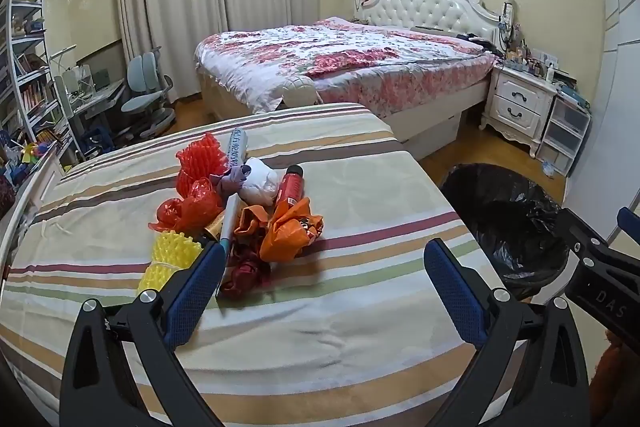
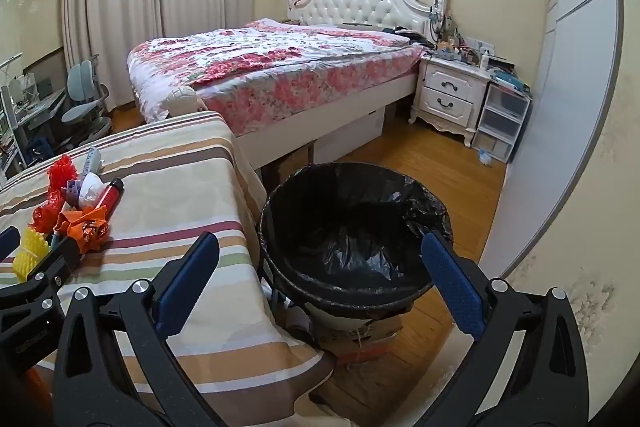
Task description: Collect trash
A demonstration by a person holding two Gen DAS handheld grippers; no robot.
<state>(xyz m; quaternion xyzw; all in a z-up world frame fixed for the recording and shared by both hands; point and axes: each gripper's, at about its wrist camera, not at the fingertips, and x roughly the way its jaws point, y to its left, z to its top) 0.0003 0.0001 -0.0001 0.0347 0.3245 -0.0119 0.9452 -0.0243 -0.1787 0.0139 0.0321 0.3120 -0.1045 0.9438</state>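
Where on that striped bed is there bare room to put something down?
The striped cover is bare between the trash pile and the edge nearest the black-lined bin, and across the near strip under the open left gripper. The pile itself is crowded.

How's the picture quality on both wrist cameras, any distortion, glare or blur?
Left wrist view: strong fisheye bending, dark corners, even indoor light; the pile of crumpled red, orange and yellow trash is sharp. Right wrist view: same bending; the black-lined round bin shows slight sheen, no blur.
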